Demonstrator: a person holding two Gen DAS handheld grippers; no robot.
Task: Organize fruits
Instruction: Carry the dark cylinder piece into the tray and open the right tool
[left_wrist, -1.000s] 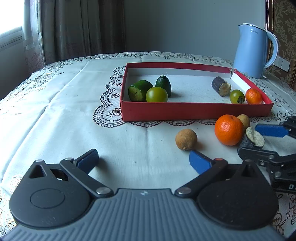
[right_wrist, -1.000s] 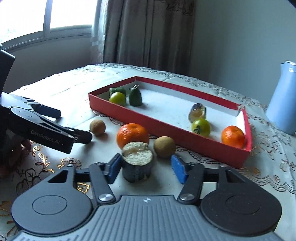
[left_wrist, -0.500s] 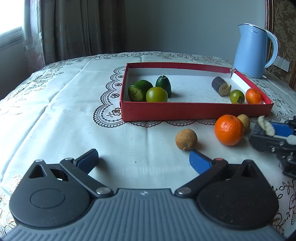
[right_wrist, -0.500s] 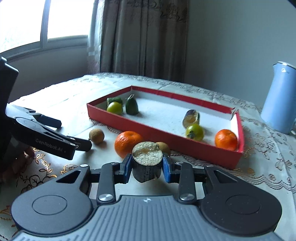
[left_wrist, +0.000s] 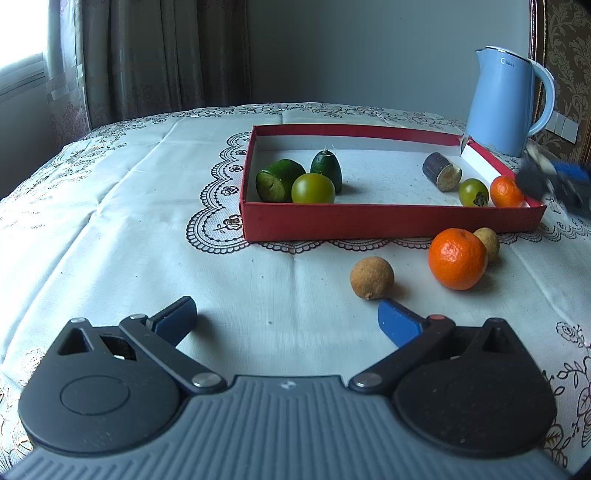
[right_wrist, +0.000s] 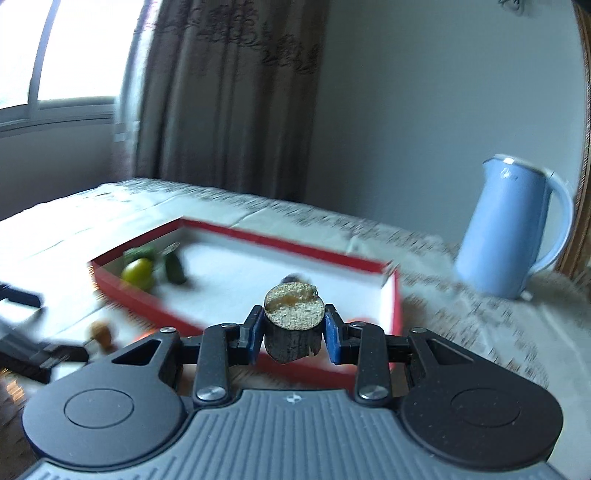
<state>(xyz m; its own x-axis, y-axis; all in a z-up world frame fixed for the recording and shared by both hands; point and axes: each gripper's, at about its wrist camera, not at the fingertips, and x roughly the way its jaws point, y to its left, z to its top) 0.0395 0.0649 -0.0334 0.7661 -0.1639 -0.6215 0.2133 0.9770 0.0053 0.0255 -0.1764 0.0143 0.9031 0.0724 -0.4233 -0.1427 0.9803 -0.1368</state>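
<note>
My right gripper (right_wrist: 293, 338) is shut on a dark sugarcane piece (right_wrist: 293, 321) with a pale cut top and holds it in the air over the near edge of the red tray (right_wrist: 288, 245). It shows blurred at the tray's right corner in the left wrist view (left_wrist: 554, 181). The tray (left_wrist: 388, 218) holds green fruits (left_wrist: 313, 188), another sugarcane piece (left_wrist: 441, 171), a small green tomato (left_wrist: 473, 192) and a small orange (left_wrist: 506, 191). On the cloth lie an orange (left_wrist: 457, 258) and two brown longans (left_wrist: 372, 277). My left gripper (left_wrist: 286, 321) is open and empty, low over the cloth.
A light blue kettle (left_wrist: 506, 99) stands behind the tray's right corner and shows in the right wrist view (right_wrist: 513, 225). The table has a white lace cloth (left_wrist: 110, 221). Curtains and a window are behind.
My right gripper shut on the sugarcane piece, lifted it off the cloth and carried it up toward the tray. My left gripper has stayed still and open.
</note>
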